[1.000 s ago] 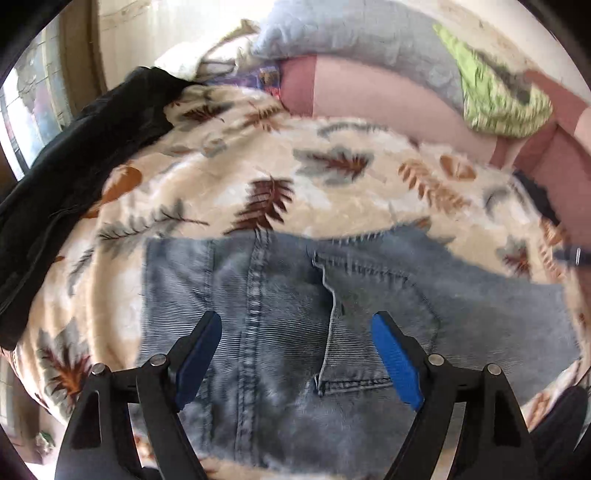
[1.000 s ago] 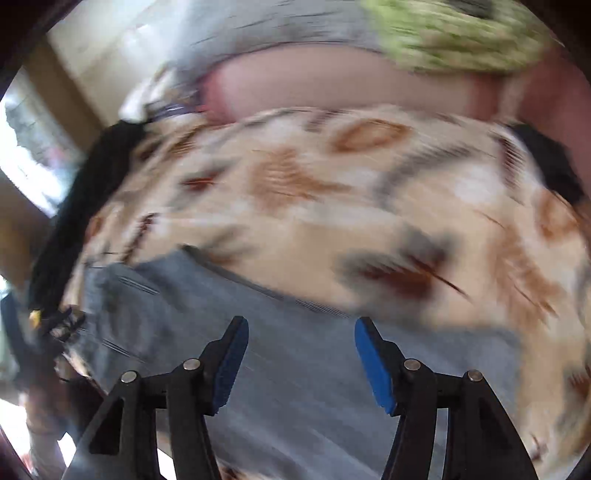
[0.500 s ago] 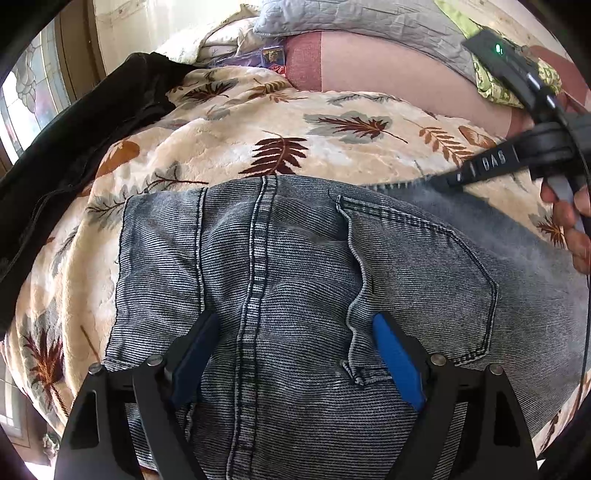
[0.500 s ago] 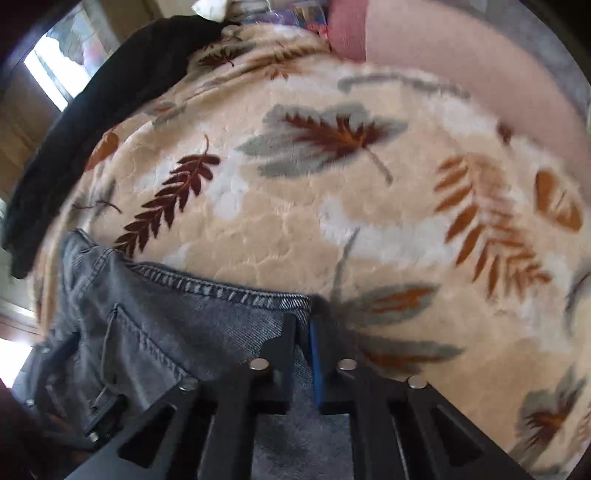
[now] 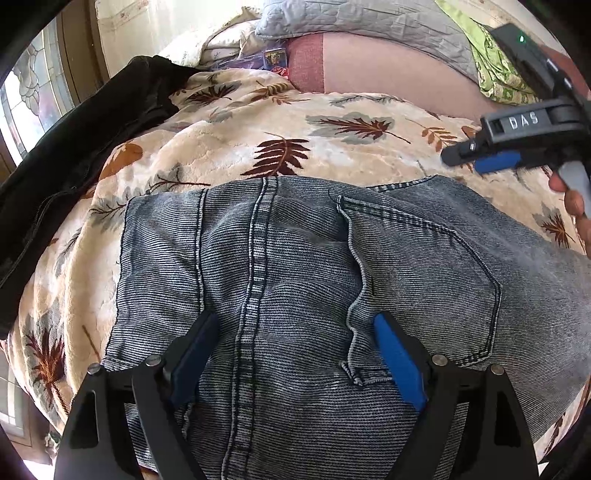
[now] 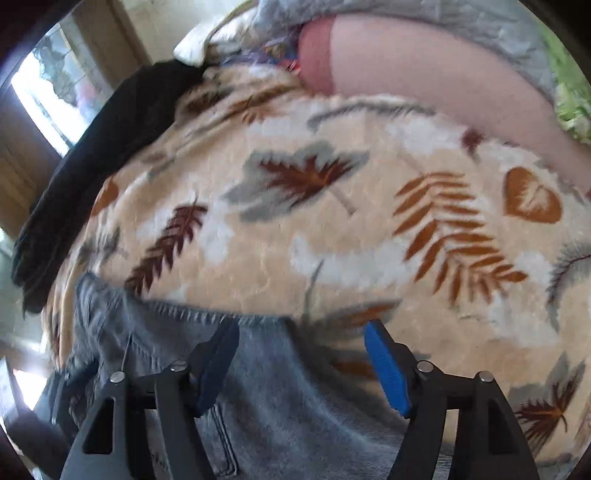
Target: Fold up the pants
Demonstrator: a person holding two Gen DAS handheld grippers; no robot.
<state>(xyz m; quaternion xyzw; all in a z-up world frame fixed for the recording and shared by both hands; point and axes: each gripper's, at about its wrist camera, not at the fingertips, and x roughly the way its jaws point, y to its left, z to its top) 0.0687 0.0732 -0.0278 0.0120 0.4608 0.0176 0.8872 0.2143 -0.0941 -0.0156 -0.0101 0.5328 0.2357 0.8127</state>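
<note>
Grey-blue denim pants lie flat on a leaf-print blanket, back pocket up. My left gripper is open, its blue pads low over the seat seam and pocket, holding nothing. My right gripper is open and empty above the pants' far edge; it also shows in the left wrist view at the upper right, lifted off the cloth. The right wrist view is blurred.
A black jacket lies along the blanket's left side. A pink sofa back, a grey quilted cushion and a green cloth are behind. A window is at left.
My right gripper was shut on the pants' far edge half a second ago; it has opened, let go and lifted. My left gripper stayed open after coming down close to the pants.
</note>
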